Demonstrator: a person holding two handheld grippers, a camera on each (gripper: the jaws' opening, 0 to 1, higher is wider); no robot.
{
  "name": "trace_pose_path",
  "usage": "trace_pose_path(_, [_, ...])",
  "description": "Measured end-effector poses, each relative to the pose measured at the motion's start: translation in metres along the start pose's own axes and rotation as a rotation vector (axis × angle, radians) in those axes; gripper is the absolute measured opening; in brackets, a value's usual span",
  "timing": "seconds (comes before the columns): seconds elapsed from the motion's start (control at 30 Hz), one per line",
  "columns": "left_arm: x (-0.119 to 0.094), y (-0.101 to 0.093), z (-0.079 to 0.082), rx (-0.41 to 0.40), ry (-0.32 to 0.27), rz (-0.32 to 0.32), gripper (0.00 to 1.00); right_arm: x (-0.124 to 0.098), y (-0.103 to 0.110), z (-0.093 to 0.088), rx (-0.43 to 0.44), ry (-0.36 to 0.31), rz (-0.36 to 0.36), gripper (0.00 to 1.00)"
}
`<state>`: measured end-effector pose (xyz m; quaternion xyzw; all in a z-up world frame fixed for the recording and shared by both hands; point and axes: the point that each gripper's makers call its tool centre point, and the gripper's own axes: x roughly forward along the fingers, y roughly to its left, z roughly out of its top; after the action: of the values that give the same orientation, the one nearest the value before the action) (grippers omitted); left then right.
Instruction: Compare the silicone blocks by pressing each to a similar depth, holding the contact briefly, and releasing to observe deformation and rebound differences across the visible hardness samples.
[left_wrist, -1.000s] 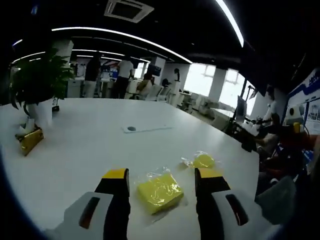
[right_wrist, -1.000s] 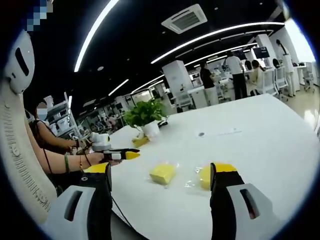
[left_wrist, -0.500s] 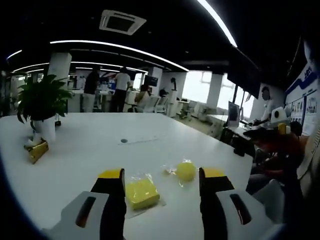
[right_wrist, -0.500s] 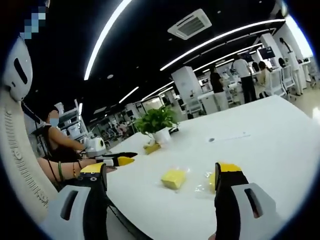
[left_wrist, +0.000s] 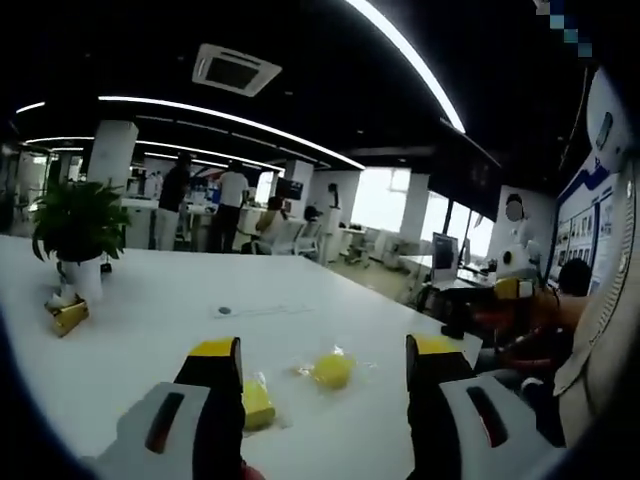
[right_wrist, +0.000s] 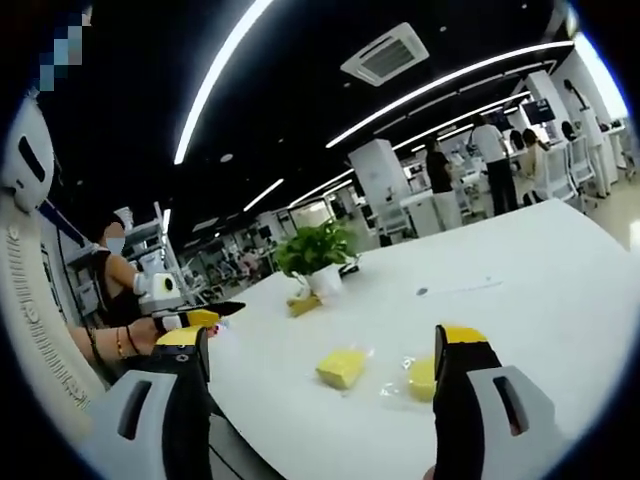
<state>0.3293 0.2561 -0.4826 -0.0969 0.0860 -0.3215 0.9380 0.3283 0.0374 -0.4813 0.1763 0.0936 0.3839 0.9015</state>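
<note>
Two yellow silicone blocks in clear wrappers lie on the white table (left_wrist: 150, 320). The square block (left_wrist: 257, 403) is half hidden behind my left gripper's left jaw, and the round block (left_wrist: 330, 370) lies just beyond the jaws. My left gripper (left_wrist: 322, 350) is open, above and short of them, holding nothing. In the right gripper view the square block (right_wrist: 340, 367) sits between the jaws' lines and the round block (right_wrist: 420, 378) is beside the right jaw. My right gripper (right_wrist: 320, 338) is open and apart from both. The left gripper (right_wrist: 190, 318) shows in a hand at the left.
A potted plant (left_wrist: 78, 225) and a gold packet (left_wrist: 68, 315) stand at the table's far left, with a round port (left_wrist: 224, 310) mid-table. The table edge (left_wrist: 455, 345) runs close on the right. The right gripper (left_wrist: 510, 290) shows there. People stand at desks behind.
Both views have pulled back and tilted up, so the blocks look smaller and lower. In the left gripper view the square block has slid behind the left jaw. Jaws stay open.
</note>
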Motion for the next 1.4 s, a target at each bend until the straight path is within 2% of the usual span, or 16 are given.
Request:
trace_pose_path(0.1, [0.000, -0.011, 0.000, -0.009, 0.006, -0.028, 0.66, -0.001, 0.000, 0.005, 0.000, -0.018, 0.014, 0.87])
trace_pose_path(0.27, [0.003, -0.018, -0.005, -0.020, 0.026, -0.036, 0.68, -0.003, 0.006, 0.009, -0.020, -0.023, 0.048, 0.75])
trace_pose_path(0.4, [0.005, -0.020, -0.008, -0.043, 0.040, -0.036, 0.69, -0.003, 0.006, 0.010, -0.023, -0.024, 0.049, 0.80])
trace_pose_path(0.6, [0.012, -0.026, -0.010, -0.088, 0.054, -0.038, 0.71, -0.006, -0.002, 0.008, -0.027, -0.016, 0.041, 0.80])
trace_pose_path(0.73, [0.020, -0.029, -0.008, -0.163, 0.039, -0.038, 0.74, -0.007, -0.007, 0.008, -0.013, -0.019, 0.040, 0.81])
trace_pose_path(0.83, [0.028, -0.030, -0.003, -0.267, 0.001, -0.047, 0.73, -0.008, -0.010, 0.007, -0.013, -0.018, 0.037, 0.81])
trace_pose_path(0.9, [0.033, -0.029, -0.002, -0.305, -0.009, -0.044, 0.72, -0.008, -0.014, 0.007, -0.005, -0.018, 0.037, 0.81])
trace_pose_path(1.17, [0.052, -0.030, -0.007, -0.375, -0.010, -0.039, 0.75, -0.011, -0.028, 0.007, 0.008, -0.011, 0.028, 0.81])
trace_pose_path(1.4, [0.071, -0.029, -0.013, -0.476, -0.006, -0.042, 0.77, -0.011, -0.042, 0.006, 0.025, -0.010, 0.017, 0.80])
